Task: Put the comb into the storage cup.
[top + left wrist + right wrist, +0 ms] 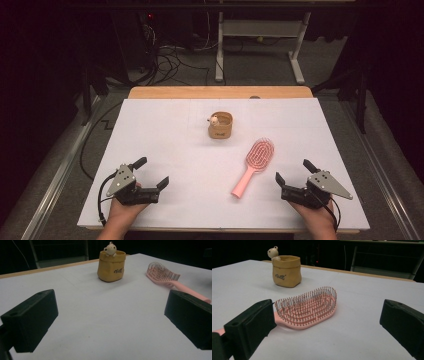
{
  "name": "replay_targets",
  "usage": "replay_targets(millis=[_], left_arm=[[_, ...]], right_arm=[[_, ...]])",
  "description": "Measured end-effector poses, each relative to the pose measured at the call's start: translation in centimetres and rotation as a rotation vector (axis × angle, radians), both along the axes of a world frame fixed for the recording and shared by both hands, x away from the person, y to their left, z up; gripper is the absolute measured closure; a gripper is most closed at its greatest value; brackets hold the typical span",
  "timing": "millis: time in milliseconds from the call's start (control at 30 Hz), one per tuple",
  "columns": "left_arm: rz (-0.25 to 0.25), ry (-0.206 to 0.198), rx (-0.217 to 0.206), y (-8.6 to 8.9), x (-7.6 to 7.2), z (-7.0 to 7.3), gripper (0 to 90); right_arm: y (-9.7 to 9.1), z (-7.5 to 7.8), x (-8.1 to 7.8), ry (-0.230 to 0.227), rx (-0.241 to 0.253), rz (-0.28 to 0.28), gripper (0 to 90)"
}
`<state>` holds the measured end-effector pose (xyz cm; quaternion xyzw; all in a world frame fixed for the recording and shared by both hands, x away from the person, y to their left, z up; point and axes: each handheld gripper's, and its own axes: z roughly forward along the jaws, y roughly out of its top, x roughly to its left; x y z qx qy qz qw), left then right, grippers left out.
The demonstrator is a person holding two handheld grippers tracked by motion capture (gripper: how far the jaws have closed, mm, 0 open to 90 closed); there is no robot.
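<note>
A white table (165,150) carries everything, with a strip of bare wood showing along its far edge. Nothing on it is held.

Near the front left corner the left gripper (152,173) rests low over the table in a hand, its jaws spread wide with bare surface between them. Near the front right corner the right gripper (294,173) sits the same way in the other hand, jaws spread wide and gripping nothing.

The pink hairbrush (254,165) lies flat, bristles up, right of the table's middle. Its head points toward the far edge and its handle runs back toward the front edge, ending just left of the right gripper. In the right gripper view the brush head (308,307) lies just ahead of the jaws; whether one jaw touches the handle is hard to tell from this angle.

A small tan pot (220,125) shaped like a paper bag stands upright near the table's centre, closer to the far edge and well apart from the brush. A tiny bear figure (110,248) peeks over its rim.
</note>
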<state>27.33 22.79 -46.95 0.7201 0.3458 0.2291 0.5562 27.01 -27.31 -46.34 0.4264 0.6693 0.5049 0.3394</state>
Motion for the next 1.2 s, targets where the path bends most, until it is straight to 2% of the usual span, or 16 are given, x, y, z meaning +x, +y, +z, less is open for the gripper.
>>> replay_targets(millis=[567, 800, 900, 933, 1133, 1200], left_arm=[[-0.006, 0.001, -0.014, 0.01, 0.11, -0.10, 0.0], [-0.014, 0.002, -0.007, -0.07, 0.12, -0.13, 0.0], [-0.017, 0.007, -0.008, -0.11, 0.12, -0.16, 0.0], [-0.019, 0.010, -0.006, -0.10, 0.14, -0.18, 0.0], [-0.026, 0.011, -0.010, -0.08, 0.20, -0.28, 0.0], [-0.029, 0.006, -0.013, -0.11, 0.19, -0.30, 0.0]], right_arm=[[-0.09, -0.11, 0.05, 0.008, -0.005, -0.007, 3.9], [-0.30, 0.03, -0.09, 0.008, 0.001, -0.017, 16.3], [-0.32, 0.06, -0.10, 0.010, 0.002, -0.016, 18.5], [-0.35, 0.08, -0.11, 0.010, 0.000, -0.012, 22.0], [-0.30, 0.11, -0.17, 0.011, -0.002, 0.005, 29.0], [-0.29, 0.18, -0.17, 0.023, 0.001, 0.017, 35.6]])
